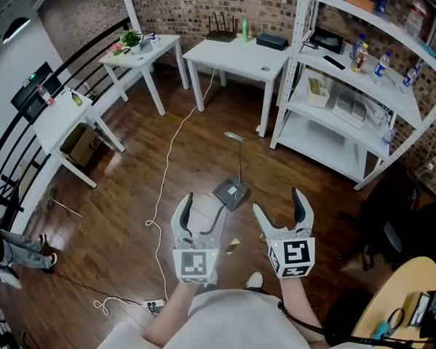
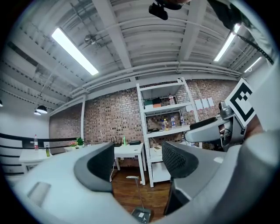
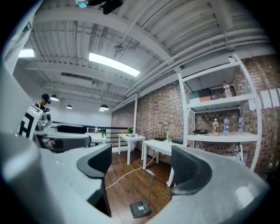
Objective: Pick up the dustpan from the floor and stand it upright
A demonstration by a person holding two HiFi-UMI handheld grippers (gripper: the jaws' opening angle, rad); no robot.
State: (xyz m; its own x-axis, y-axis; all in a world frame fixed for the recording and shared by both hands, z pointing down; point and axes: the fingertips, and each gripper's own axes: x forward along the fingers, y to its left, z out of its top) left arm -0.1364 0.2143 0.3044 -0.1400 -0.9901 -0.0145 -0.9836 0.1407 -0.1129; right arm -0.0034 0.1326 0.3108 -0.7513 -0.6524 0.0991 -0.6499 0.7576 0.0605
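The dustpan [image 1: 231, 192] stands upright on the wooden floor, its grey pan down and its thin handle [image 1: 240, 158] rising straight up. It stands free, just beyond both grippers. My left gripper [image 1: 204, 209] is open and empty, held level near my body. The right gripper [image 1: 281, 210] beside it is open and empty too. In the left gripper view the dustpan [image 2: 141, 214] shows low between the spread jaws of the left gripper [image 2: 138, 164]. The right gripper view shows the dustpan [image 3: 140, 209] on the floor below the wide gap of the right gripper [image 3: 141, 164].
A white cable [image 1: 167, 167] runs across the floor to a power strip [image 1: 155, 304]. White tables [image 1: 239, 58] and a white shelf rack [image 1: 353, 104] stand at the back. A black chair [image 1: 391, 216] and a round wooden table [image 1: 408, 304] are at the right. A person [image 1: 10, 250] stands at the left edge.
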